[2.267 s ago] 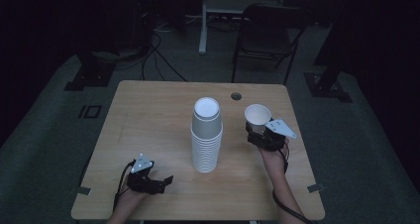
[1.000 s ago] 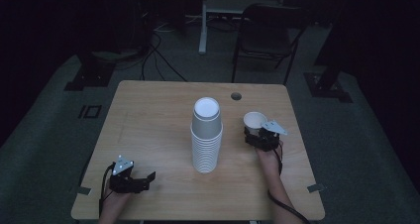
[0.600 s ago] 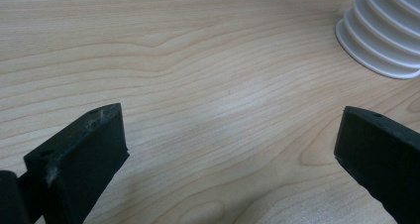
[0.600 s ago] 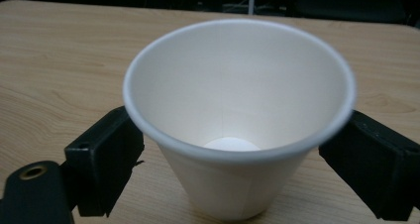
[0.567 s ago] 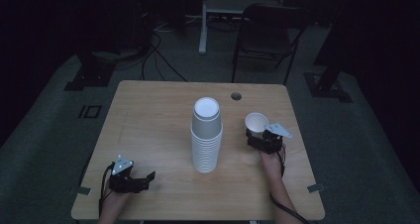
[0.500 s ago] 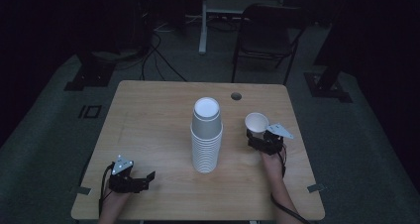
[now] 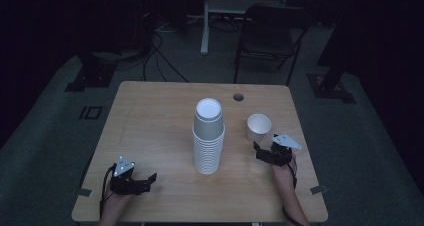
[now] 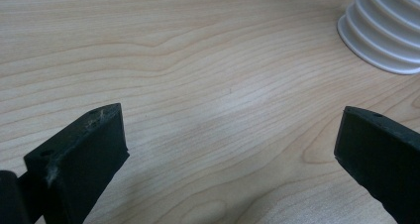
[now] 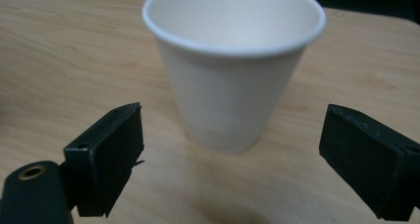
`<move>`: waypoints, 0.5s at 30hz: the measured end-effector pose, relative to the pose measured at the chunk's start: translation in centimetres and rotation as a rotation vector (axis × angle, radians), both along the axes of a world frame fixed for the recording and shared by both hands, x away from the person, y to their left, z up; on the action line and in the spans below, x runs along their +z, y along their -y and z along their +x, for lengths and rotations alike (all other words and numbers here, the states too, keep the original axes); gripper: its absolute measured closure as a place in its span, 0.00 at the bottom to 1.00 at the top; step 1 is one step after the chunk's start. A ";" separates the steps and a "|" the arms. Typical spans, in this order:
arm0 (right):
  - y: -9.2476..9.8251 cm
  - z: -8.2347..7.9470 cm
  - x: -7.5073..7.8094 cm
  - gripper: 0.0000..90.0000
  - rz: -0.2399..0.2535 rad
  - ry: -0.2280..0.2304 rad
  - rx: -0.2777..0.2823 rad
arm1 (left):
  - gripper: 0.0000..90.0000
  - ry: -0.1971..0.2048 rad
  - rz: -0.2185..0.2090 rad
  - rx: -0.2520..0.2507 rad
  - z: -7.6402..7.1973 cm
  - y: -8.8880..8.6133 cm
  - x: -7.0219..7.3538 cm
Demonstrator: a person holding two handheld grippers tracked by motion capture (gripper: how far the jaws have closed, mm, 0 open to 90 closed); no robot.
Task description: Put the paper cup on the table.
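Observation:
A tall stack of white paper cups [image 7: 208, 141] stands at the middle of the wooden table [image 7: 160, 111]. One single white cup [image 7: 259, 127] stands upright to its right. My right gripper [image 7: 259, 151] lies just in front of that cup, open, jaws apart from it. In the right gripper view the cup [image 9: 233, 70] stands beyond the gripper [image 9: 233, 132], between the lines of the wide-spread jaws. My left gripper [image 7: 150, 179] rests open near the front left edge. In the left gripper view the gripper [image 8: 228, 130] holds nothing, and the stack's base [image 8: 386, 30] is at the top right.
A round cable hole [image 7: 238, 97] sits near the table's far edge. Behind the table stand a dark chair [image 7: 267, 33] and a white post [image 7: 204, 21], with cables on the floor. Bare wood lies left of the stack.
The right gripper lowered the single cup onto the table, opened and drew back from it. The left gripper slid toward the front left corner earlier and has stayed still since.

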State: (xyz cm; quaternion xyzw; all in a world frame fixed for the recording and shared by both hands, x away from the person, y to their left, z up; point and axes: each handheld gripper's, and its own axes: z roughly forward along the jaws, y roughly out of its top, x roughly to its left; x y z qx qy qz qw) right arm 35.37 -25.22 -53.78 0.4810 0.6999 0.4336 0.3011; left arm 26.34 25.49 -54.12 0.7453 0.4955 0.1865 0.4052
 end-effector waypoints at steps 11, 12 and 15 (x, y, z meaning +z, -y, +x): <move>2.1 -2.6 -0.6 0.11 -0.001 -0.040 -0.038 | 0.00 -0.002 0.004 0.008 -0.2 -0.2 0.0; 2.3 -2.9 -0.7 0.11 0.003 -0.046 -0.043 | 0.00 -0.003 0.005 0.010 -0.2 -0.2 0.0; 3.0 -3.8 -0.8 0.11 0.002 -0.074 -0.057 | 0.00 -0.004 0.004 0.014 -0.3 -0.2 0.0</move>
